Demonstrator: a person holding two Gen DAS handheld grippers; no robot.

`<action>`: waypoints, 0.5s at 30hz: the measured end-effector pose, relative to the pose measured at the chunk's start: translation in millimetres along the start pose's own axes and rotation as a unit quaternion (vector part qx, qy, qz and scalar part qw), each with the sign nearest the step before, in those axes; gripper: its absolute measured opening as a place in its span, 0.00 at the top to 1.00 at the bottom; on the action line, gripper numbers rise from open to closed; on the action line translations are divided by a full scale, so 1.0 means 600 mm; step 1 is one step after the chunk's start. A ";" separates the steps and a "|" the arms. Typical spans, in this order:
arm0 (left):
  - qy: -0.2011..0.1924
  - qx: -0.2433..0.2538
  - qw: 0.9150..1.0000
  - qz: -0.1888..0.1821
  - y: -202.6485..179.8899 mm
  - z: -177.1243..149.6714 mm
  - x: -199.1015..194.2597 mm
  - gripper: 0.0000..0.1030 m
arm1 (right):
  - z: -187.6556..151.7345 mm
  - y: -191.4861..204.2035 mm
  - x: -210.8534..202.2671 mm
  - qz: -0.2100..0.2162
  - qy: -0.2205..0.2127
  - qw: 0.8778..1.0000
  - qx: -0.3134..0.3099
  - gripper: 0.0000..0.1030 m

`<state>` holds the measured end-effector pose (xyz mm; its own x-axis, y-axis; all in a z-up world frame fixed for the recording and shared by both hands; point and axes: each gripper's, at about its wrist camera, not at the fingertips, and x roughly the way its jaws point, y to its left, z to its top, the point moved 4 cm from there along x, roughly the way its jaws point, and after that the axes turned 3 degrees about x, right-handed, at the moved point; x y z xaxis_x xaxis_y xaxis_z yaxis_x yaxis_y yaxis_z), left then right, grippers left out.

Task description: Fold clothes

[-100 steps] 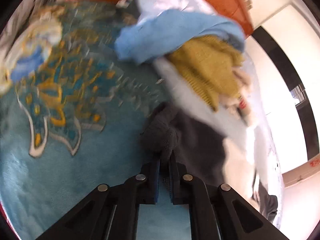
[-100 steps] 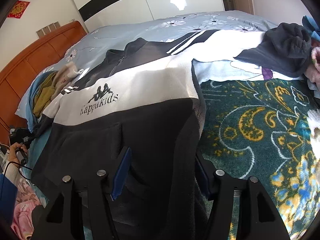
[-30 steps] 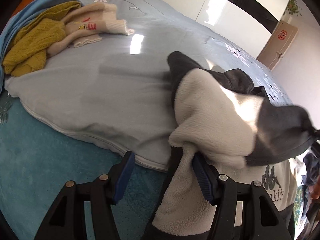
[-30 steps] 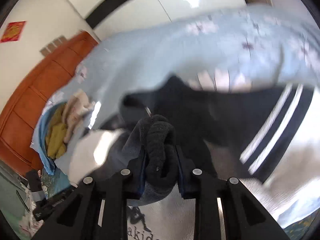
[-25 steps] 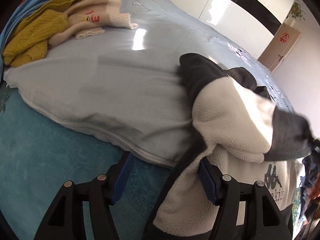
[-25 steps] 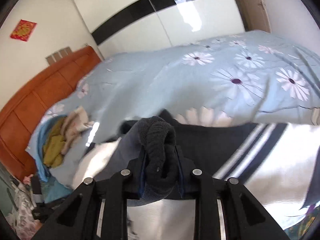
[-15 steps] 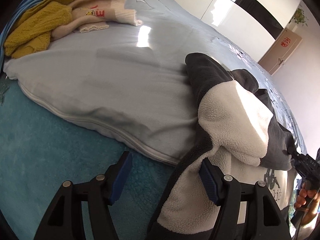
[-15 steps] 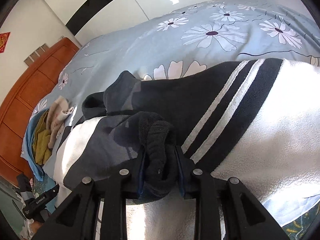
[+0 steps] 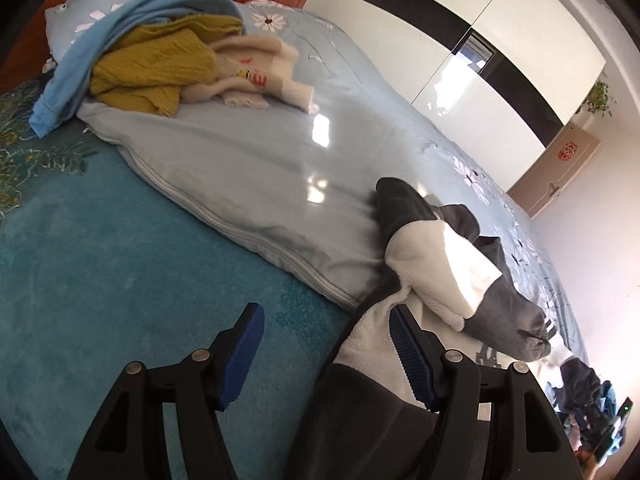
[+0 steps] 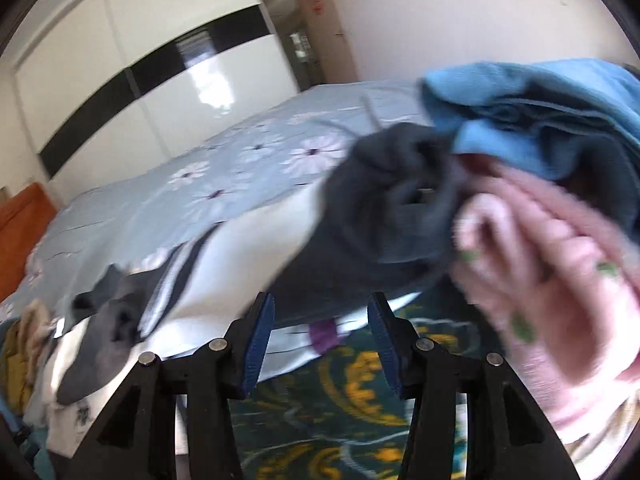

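Observation:
A dark grey and white fleece jacket (image 9: 436,264) lies on the bed, one sleeve folded over its body. Its lower part drapes past my left gripper's right finger. My left gripper (image 9: 326,344) is open and holds nothing, over the teal blanket (image 9: 120,280). In the right wrist view the jacket (image 10: 248,256) lies spread to the left, with striped sleeve and folded sleeve end (image 10: 104,336). My right gripper (image 10: 320,340) is open and empty, just in front of the jacket's dark hem.
A pile of blue, mustard and cream clothes (image 9: 160,52) sits at the head of the pale blue flowered quilt (image 9: 248,152). A blurred heap of blue, dark grey and pink clothes (image 10: 520,184) fills the right side of the right wrist view. A wardrobe (image 9: 460,40) stands behind the bed.
My right gripper has let go of the dark sleeve, opened and swung right toward the clothes heap. The sleeve now rests folded on the jacket. My left gripper stays open and has pulled back a little.

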<state>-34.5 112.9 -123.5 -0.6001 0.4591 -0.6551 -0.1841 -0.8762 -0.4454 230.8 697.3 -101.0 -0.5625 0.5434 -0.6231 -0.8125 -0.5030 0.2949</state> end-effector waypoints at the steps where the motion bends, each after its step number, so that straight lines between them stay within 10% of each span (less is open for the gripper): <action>1: -0.003 0.003 1.000 -0.006 -0.005 0.000 -0.008 0.33 | 0.006 -0.010 0.004 -0.010 -0.006 1.000 0.002 0.51; 7: -0.003 0.021 1.000 -0.011 -0.012 -0.009 -0.036 0.33 | 0.033 -0.011 0.027 -0.122 -0.057 0.991 -0.007 0.51; 14: 0.000 -0.006 1.000 -0.015 0.017 -0.022 -0.051 0.33 | 0.057 -0.012 0.047 -0.116 -0.067 0.991 0.000 0.53; 15: -0.001 -0.007 1.000 -0.015 0.019 -0.023 -0.052 0.33 | 0.058 -0.009 0.047 -0.108 -0.066 0.992 0.003 0.68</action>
<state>-7.2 90.7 -116.2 -0.5956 0.4855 -0.6399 -0.1909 -0.8594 -0.4744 213.8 738.6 -94.9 -0.3898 0.7214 -0.5724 -0.9171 -0.3607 0.1698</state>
